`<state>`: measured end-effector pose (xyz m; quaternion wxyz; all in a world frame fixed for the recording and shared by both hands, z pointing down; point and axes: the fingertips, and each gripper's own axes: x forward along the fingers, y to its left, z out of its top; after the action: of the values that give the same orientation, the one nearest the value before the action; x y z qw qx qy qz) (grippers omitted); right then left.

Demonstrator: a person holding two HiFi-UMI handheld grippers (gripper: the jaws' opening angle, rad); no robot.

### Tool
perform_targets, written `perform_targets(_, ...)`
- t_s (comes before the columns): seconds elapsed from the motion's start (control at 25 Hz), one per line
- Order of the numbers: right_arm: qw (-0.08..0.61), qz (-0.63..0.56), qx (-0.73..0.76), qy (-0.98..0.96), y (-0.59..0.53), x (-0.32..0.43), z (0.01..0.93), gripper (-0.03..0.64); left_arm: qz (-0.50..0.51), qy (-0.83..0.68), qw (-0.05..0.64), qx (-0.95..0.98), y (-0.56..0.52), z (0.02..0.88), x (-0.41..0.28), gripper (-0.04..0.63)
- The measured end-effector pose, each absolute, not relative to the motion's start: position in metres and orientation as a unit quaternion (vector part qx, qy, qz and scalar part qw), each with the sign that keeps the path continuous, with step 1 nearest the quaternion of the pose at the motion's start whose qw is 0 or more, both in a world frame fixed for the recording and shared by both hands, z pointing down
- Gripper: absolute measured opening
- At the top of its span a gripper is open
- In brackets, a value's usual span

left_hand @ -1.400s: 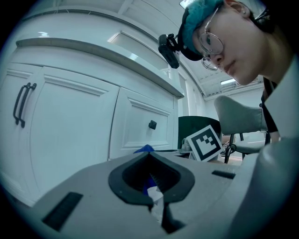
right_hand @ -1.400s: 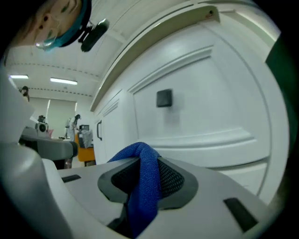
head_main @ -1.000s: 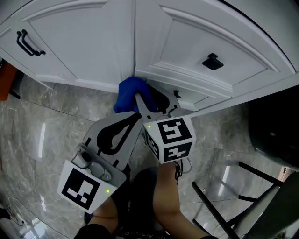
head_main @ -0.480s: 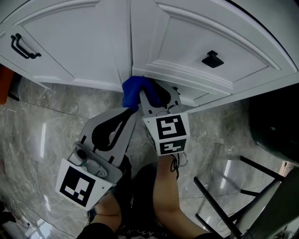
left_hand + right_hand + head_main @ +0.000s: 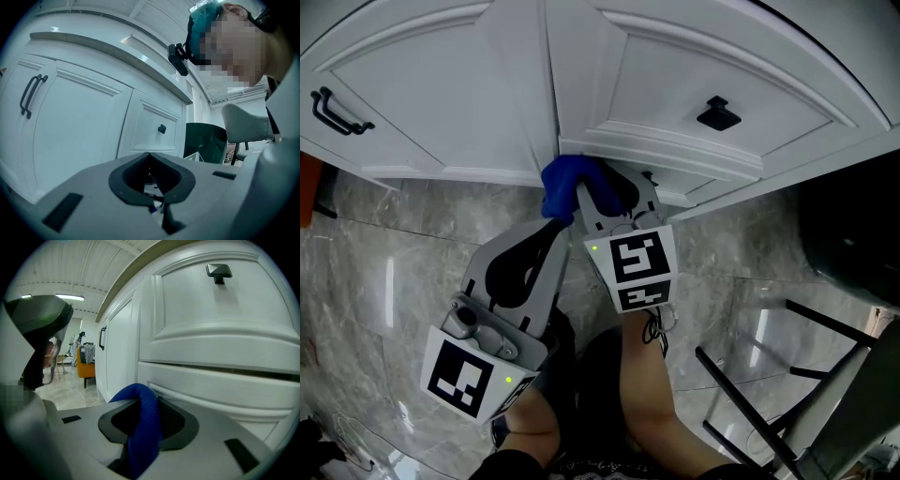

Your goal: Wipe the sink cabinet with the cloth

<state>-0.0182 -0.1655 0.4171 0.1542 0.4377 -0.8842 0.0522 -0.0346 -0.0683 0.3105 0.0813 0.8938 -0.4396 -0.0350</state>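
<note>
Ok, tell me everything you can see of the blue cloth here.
The blue cloth is bright blue, woven-looking fabric, bunched into a fold and clamped between the jaws of the right gripper. Its rounded bunch sticks out past the jaw tips, against the bottom edge of the white sink cabinet, just below the seam between the two doors.

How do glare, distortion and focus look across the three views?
Head view: sharp, with glare streaks on the glossy floor. Left gripper view: strong fisheye curving the cabinet, dark corners, bluish cast. Right gripper view: same fisheye bend; the cloth, close up, shows its weave.
</note>
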Motion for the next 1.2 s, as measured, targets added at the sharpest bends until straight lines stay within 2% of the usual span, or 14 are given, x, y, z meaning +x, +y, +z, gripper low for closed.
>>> perform_targets(0.48, 0.124, 0.061, 0.446, -0.884, -0.165, -0.01, 0.412, 0.12, -0.037, -0.444, 0.083, 0.891, -0.067, 0.311, -0.043, 0.005)
perform_targets(1.0, 0.049, 0.097, 0.498, -0.86, -0.164, 0.056, 0.421, 0.097, -0.06, -0.434, 0.094, 0.894, -0.063, 0.309, -0.047, 0.005)
perform_targets(1.2, 0.048, 0.092, 0.5, -0.86, -0.164, 0.056, 0.42, 0.092, -0.058, -0.43, 0.093, 0.896, -0.062, 0.309, -0.045, 0.005)
